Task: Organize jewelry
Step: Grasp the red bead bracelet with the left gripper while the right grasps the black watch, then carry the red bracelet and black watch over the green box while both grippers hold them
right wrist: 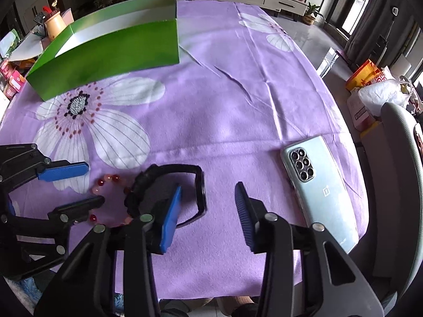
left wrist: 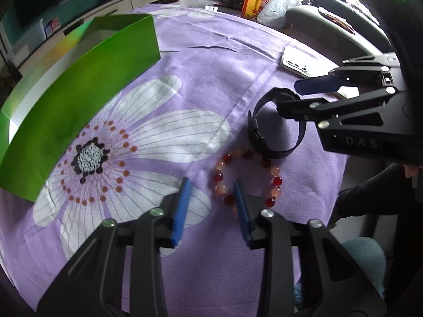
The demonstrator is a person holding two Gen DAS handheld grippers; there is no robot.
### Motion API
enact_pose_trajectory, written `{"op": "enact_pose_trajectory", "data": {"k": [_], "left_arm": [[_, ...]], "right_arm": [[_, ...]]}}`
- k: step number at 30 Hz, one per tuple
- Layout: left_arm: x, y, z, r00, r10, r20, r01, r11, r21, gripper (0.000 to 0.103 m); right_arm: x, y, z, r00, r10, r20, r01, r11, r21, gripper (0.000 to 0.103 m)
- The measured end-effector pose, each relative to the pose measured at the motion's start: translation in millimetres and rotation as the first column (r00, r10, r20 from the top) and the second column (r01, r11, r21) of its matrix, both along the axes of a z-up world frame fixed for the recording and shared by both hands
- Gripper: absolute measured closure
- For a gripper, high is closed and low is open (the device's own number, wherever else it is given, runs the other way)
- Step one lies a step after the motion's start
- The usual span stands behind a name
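A red and peach bead bracelet (left wrist: pixel 275 170) lies on the purple flowered cloth (left wrist: pixel 206 84), touching a black wristwatch (left wrist: pixel 257 129) just beyond it. My left gripper (left wrist: pixel 211 182) is open, low over the near left part of the bracelet, its right finger inside the ring. My right gripper (left wrist: pixel 289 93) is open at the watch, one finger over the strap. In the right wrist view the watch (right wrist: pixel 198 185) sits by my right gripper's (right wrist: pixel 208 187) left finger, and the bracelet (right wrist: pixel 105 182) lies between my left gripper's (right wrist: pixel 96 182) fingers. An open green box (left wrist: pixel 87 84) stands far left.
A phone (right wrist: pixel 320 187) lies face down at the right of the cloth, near the table's right edge. A grey chair (right wrist: pixel 401 158) stands beyond that edge. The green box (right wrist: pixel 111 55) stands at the far left in the right wrist view. Clutter sits behind it.
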State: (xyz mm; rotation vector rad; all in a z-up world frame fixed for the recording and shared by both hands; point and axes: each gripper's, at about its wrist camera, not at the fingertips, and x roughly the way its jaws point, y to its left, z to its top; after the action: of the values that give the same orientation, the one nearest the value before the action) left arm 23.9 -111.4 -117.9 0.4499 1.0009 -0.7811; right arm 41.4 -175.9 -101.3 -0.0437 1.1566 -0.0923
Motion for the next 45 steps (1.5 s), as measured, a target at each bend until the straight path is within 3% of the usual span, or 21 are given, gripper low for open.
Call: {"op": "enact_pose_trajectory", "data": {"k": [1, 3, 6, 10, 19, 34, 45], "left_arm": [[-0.2, 0.5, 0.0, 1.000, -0.004, 0.003, 0.004, 1.000, -0.007, 0.090], [4.4, 4.0, 0.8, 1.000, 0.007, -0.009, -0.007, 1.000, -0.022, 0.095], [17.5, 13.8, 1.4, 0.998, 0.053, -0.029, -0.054, 0.998, -0.042, 0.095], [42.3, 33.7, 10.0, 0.989, 0.130, -0.074, -0.137, 0.986, -0.096, 0.096], [63.4, 79.3, 49.7, 0.974, 0.225, -0.005, -0.223, 0.962, -0.158, 0.095], [84.3, 120.7, 65.2, 0.951, 0.303, -0.061, -0.309, 0.924, -0.224, 0.095], [87.6, 141.7, 98.9, 0.944, 0.325, -0.051, -0.325, 0.901, -0.288, 0.096]], "right_arm": [[1.2, 1.4, -2.4, 1.000, 0.004, -0.005, -0.004, 1.000, -0.007, 0.073], [5.5, 6.1, -7.3, 1.000, 0.016, -0.014, -0.017, 1.000, -0.025, 0.080], [11.9, 12.5, -10.1, 1.000, 0.030, -0.004, -0.031, 0.999, -0.033, 0.092], [20.6, 16.7, -1.5, 0.999, 0.020, 0.034, -0.019, 1.000, -0.012, 0.095], [37.9, 34.9, 22.4, 0.991, 0.027, 0.130, -0.031, 0.999, 0.025, 0.096], [39.0, 45.1, 36.7, 0.981, 0.032, 0.193, -0.045, 0.997, 0.063, 0.096], [37.1, 52.0, 54.2, 0.971, 0.036, 0.237, -0.055, 0.996, 0.076, 0.096]]}}
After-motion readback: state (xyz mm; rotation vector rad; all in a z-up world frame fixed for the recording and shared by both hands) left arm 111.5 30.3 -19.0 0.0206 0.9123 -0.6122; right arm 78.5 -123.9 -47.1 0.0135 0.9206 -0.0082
